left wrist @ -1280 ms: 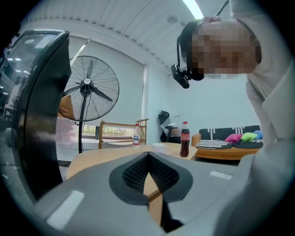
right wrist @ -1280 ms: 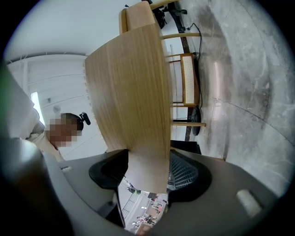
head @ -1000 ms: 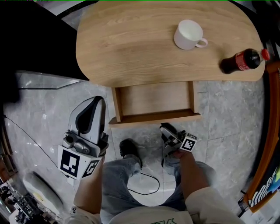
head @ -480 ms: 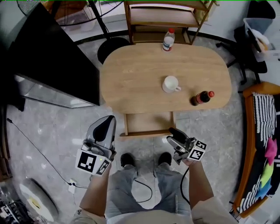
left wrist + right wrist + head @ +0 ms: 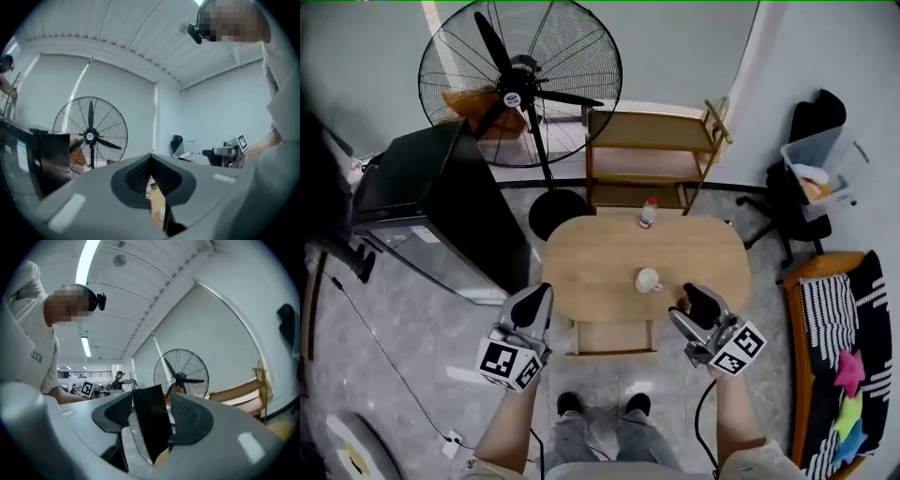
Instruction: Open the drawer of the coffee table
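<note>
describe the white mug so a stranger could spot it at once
Find the oval wooden coffee table in front of the big standing fan. The mug sits near the table's middle, toward the side with the open drawer. It is squat and white, unlike the tall red-capped bottle at the far edge.

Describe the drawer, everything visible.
The drawer is a shallow light-wood box matching the table. It stands pulled out from under the table's near long edge, level, with its top open. Thin side walls and a front panel frame a bare wooden floor, and nothing shows inside. Nothing visibly touches it besides the table.
</note>
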Available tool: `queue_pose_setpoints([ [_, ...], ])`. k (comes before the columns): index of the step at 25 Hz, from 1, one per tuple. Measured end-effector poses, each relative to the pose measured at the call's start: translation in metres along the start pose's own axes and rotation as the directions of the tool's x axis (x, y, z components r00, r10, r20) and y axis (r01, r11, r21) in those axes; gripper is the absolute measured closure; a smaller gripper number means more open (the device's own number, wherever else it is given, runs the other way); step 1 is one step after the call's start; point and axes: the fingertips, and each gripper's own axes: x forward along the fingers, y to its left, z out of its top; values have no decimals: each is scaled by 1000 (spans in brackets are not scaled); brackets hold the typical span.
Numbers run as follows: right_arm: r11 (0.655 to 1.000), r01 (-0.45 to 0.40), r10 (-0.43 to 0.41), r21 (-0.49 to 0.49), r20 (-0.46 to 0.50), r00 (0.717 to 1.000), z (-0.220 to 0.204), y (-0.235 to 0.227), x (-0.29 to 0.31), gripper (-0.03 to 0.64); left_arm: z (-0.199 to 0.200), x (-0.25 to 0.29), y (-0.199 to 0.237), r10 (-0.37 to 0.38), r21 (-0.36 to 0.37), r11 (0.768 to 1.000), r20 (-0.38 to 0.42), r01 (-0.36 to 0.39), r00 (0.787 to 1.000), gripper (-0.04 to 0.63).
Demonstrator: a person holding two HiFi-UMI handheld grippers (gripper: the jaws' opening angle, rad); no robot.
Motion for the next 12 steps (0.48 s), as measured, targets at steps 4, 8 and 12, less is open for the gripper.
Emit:
queue_pose_setpoints([
  [4,980,149,-139,-128,83,987,97,8,-10,356,68,-6,6,30,48,998,58,-33,998,597],
  [8,923,324,-306,-209,115,945,152,-6,-21,371,119,-9,15,73,69,994,112,-81,991,597],
  [12,867,451,-428,-211,148,892,168,-27,-33,414,137,-10,21,105,73,991,126,-115,986,597],
])
